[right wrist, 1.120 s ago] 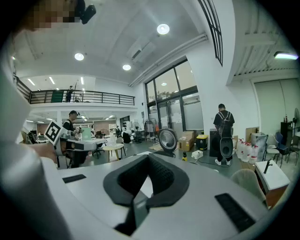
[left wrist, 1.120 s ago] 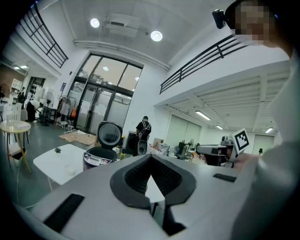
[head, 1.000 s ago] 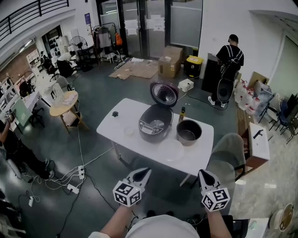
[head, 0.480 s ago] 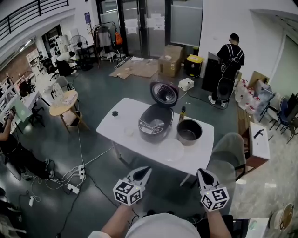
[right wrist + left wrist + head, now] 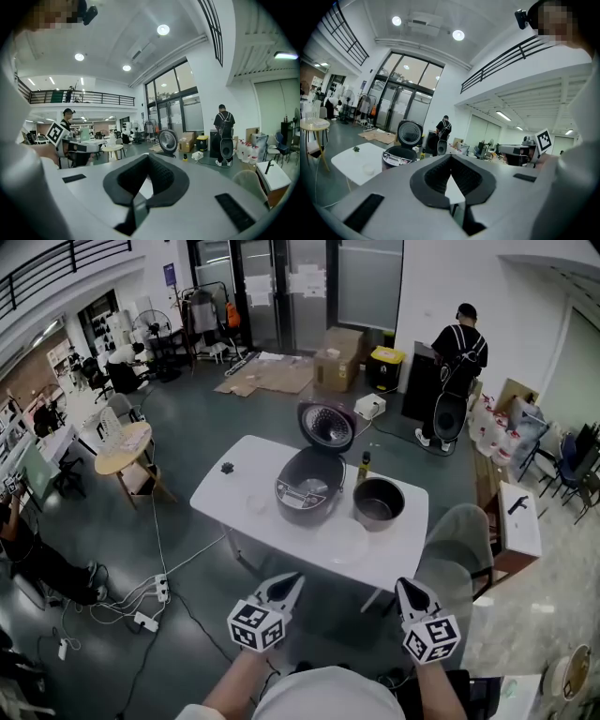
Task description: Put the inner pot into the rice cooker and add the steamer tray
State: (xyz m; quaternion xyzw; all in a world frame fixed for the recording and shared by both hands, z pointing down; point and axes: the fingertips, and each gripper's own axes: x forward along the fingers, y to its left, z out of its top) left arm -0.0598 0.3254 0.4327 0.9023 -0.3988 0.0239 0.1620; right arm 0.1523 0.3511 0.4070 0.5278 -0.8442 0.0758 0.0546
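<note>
The dark grey rice cooker (image 5: 308,495) stands on the white table (image 5: 234,486) with its lid (image 5: 326,425) swung up and its cavity showing. To its right sits the dark inner pot (image 5: 378,502), upright and apart from it. In front of both lies a clear round steamer tray (image 5: 345,543) near the table's front edge. My left gripper (image 5: 292,578) and right gripper (image 5: 404,586) hang shut and empty, short of the table, pointing at it. In the left gripper view the cooker (image 5: 399,155) shows beyond the shut left gripper (image 5: 450,158). The right gripper (image 5: 148,157) sees the lid (image 5: 168,139).
A small clear dish (image 5: 258,503), a dark knob-like piece (image 5: 227,467) and a bottle (image 5: 364,466) are also on the table. A grey chair (image 5: 460,542) stands at its right end. Cables and power strips (image 5: 150,604) lie on the floor at left. A person (image 5: 459,348) stands far back.
The head view has shifted slightly, so the table sits a little higher and further left. Both grippers stay shut and nearly still.
</note>
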